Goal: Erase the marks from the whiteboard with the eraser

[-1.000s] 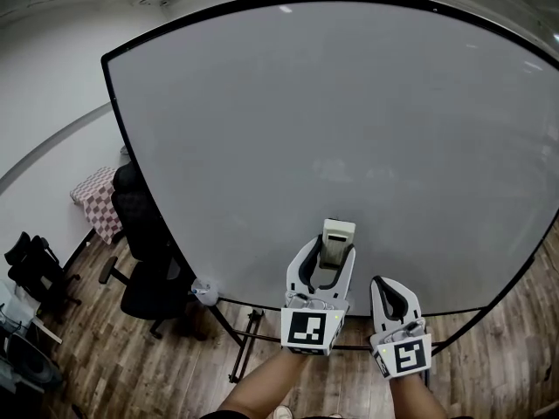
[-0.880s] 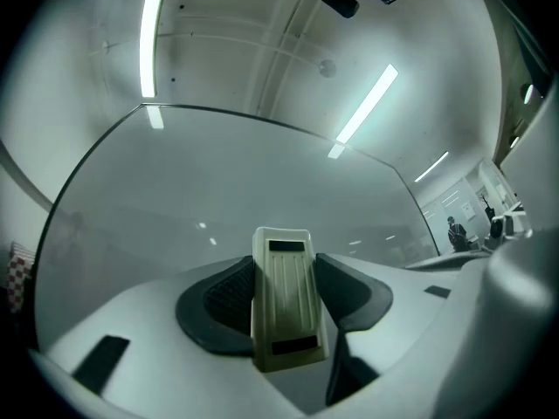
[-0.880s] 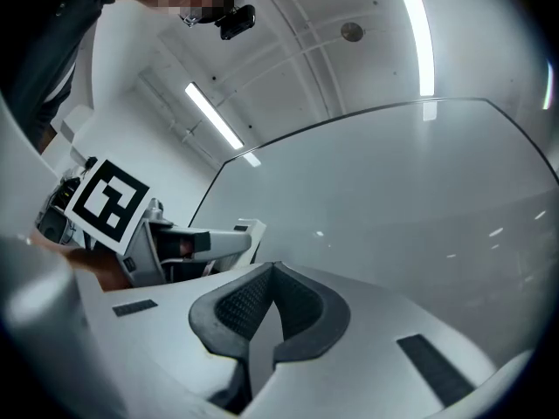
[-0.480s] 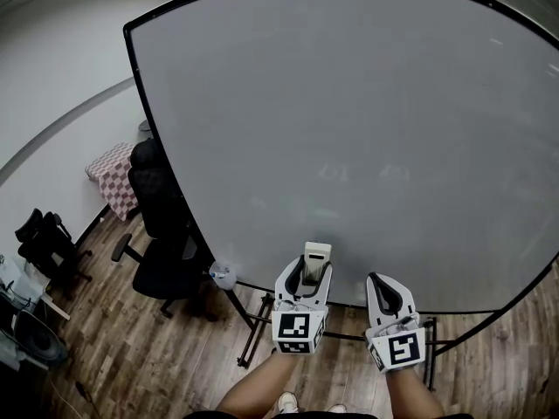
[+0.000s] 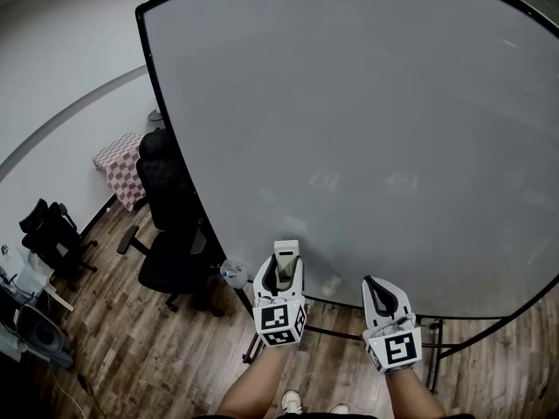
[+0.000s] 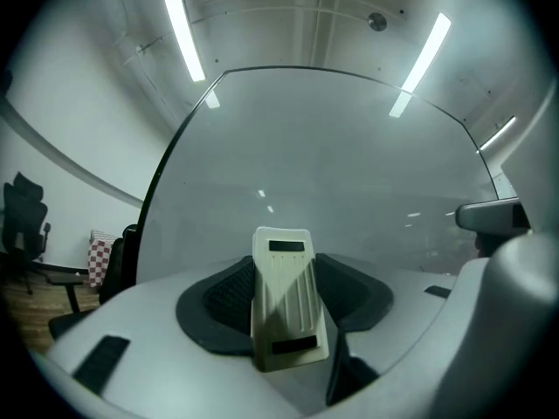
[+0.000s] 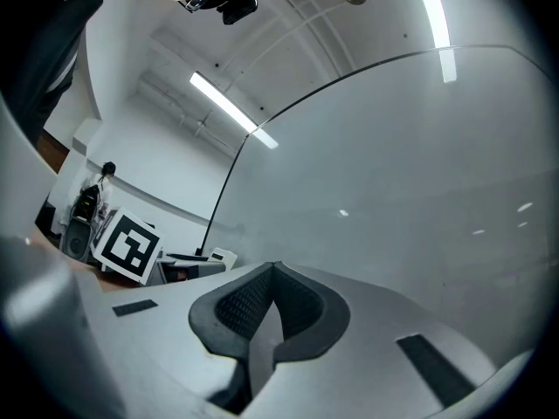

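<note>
Eraser (image 5: 286,257) stands upright between the jaws of the left gripper (image 5: 281,271), clamped at its lower half, in front of the bottom edge of the whiteboard (image 5: 367,103); whether its tip touches the board cannot be told. The left gripper view shows the eraser (image 6: 286,299) as a cream ribbed block with two dark rectangular patches, one near the top and one near the base, and no print on them is legible. The right gripper (image 5: 383,288) hangs beside the left one, a little lower, its jaws pressed together on nothing (image 7: 273,299). Each gripper carries a cube with black-and-white square markers (patterns only, not letters). Two faint smudges (image 5: 325,181) sit low on the board, with a second one to the right, too pale to read as writing. A thin black frame (image 5: 166,120) rims the board; its left edge slants down toward the grippers, and the bottom edge curves just above them. Most of the grey surface lies wide and bare above and to the right. Left of the frame stand a black office chair (image 5: 170,234) and a checkered cloth (image 5: 118,160), close to the board's edge. Below, a black stand (image 5: 349,332) rests on the wooden floor (image 5: 131,356).
</note>
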